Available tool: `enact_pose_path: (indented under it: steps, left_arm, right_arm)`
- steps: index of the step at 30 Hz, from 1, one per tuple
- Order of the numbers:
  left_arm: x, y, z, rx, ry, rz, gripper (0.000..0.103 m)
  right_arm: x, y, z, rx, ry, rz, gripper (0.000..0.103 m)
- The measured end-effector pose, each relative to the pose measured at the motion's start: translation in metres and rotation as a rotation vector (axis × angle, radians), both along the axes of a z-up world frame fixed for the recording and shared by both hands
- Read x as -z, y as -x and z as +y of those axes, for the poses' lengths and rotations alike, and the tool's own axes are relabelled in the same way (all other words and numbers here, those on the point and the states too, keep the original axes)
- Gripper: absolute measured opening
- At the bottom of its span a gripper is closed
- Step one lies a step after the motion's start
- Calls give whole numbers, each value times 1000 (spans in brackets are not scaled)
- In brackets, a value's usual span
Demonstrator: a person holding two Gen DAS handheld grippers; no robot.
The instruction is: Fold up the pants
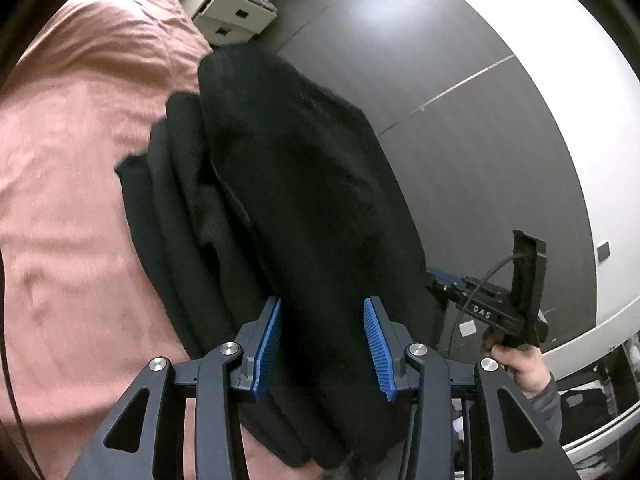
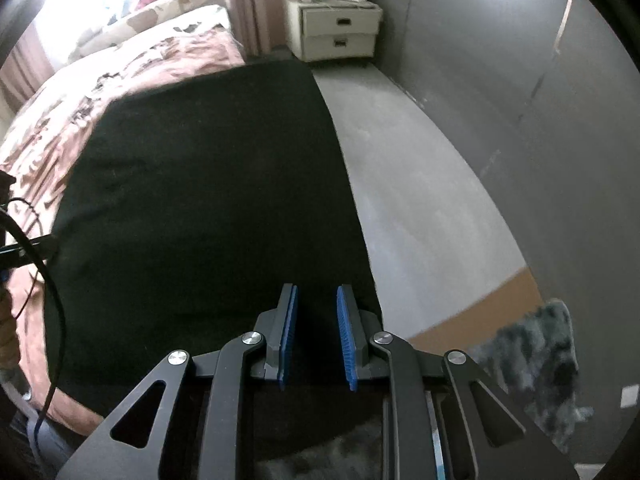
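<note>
Here both ribbed blue-padded grippers, left gripper [image 1: 322, 344] and right gripper [image 2: 316, 336], clamp thick, layered black pants [image 1: 288, 184]; pink bedspread [image 1: 80, 160] wrinkled.

Matt black cloth pants [image 1: 304, 200]
</note>
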State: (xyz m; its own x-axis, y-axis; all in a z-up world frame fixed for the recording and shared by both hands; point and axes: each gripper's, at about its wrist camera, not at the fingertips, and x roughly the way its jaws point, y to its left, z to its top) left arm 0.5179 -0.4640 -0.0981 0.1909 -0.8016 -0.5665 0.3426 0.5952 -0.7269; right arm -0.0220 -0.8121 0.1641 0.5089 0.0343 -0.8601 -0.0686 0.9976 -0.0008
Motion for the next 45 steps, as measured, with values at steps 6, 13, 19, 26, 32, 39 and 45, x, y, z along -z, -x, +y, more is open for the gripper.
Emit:
enact_pose_path:
  steps: [6,13,19,26,32,39,45]
  left_arm:
    - [7,25,-5,-8,-17,45,37]
    - [-4,34,-1,-18,-94,63,38]
    - [-40,44,16,-25,-111,6,41]
    - [-89,70,46,-68,-147,-93,82]
    - [-126,96,75,-102,-181,-153,99]
    - [-171,129,102,-131,-214,-248,102]
    - [-194,158,121,-129,-228,-308,102]
  right_arm:
    - [-10,19,-2,33,5,39,17]
    - [-33,28,3,31,-19,31,19]
    - [-56,56,6,23,-56,-4,38]
    - [-93,92,17,28,-84,-74,73]
    - [-109,128,30,40,-95,-111,90]
    - [-127,170,45,52,-99,-179,103]
    - [-131,200,58,87,-97,-200,103]
